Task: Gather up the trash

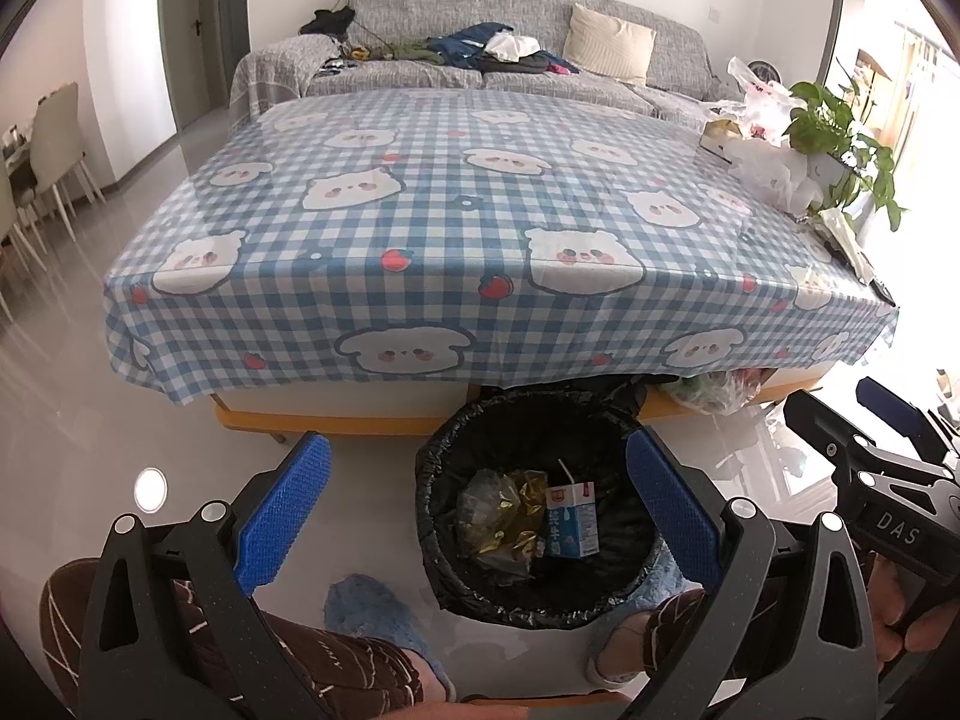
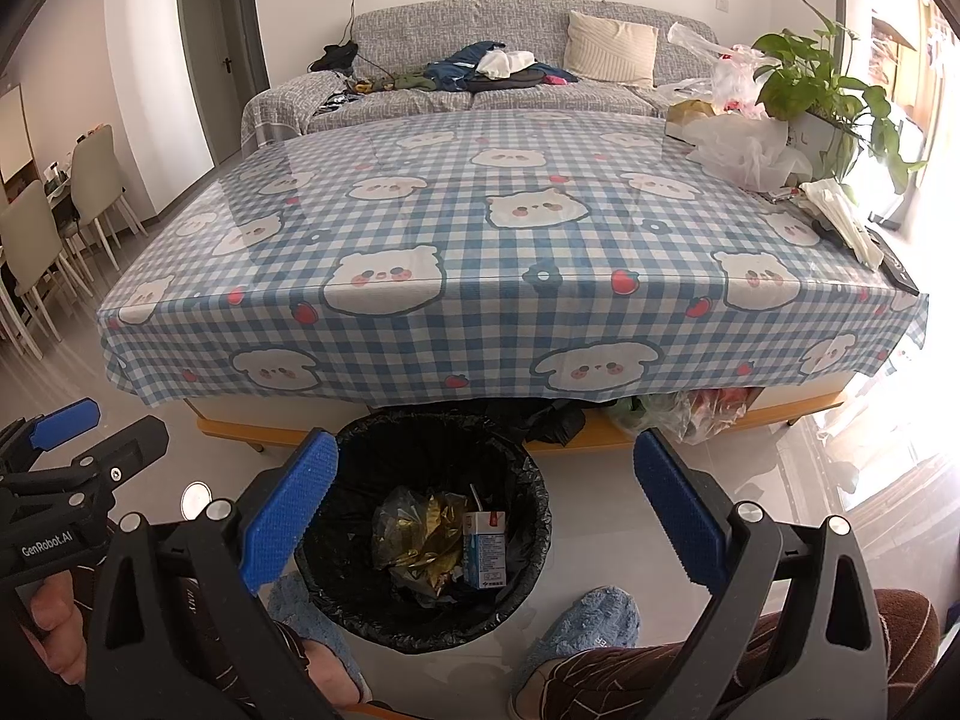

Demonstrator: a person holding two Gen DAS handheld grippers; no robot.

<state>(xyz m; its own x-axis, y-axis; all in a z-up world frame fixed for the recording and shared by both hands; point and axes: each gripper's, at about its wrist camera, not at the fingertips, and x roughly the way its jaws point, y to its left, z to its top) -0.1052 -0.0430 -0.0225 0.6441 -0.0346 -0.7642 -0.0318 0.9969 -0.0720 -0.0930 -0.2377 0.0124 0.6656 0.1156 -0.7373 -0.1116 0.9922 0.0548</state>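
Note:
A round bin with a black liner (image 1: 456, 438) (image 2: 354, 438) stands on the floor at the table's front edge. Inside lie a white and blue milk carton (image 1: 570, 519) (image 2: 486, 549) with a straw and crumpled gold and clear wrappers (image 1: 501, 513) (image 2: 420, 531). My left gripper (image 1: 477, 516) is open above the bin, nothing between its blue pads (image 1: 282, 510). My right gripper (image 2: 486, 510) is open too, and holds nothing. Each gripper shows at the edge of the other's view: the right gripper (image 1: 888, 468), the left gripper (image 2: 66, 468).
A low table under a blue checked cloth (image 1: 456, 228) (image 2: 480, 240) fills the middle. Plastic bags (image 1: 762, 138) (image 2: 744, 150), a box and a potted plant (image 2: 828, 96) crowd its right side. Bags lie under the table (image 2: 690, 408). The person's blue slippers (image 2: 588, 624) flank the bin. A sofa (image 2: 480, 72) stands behind.

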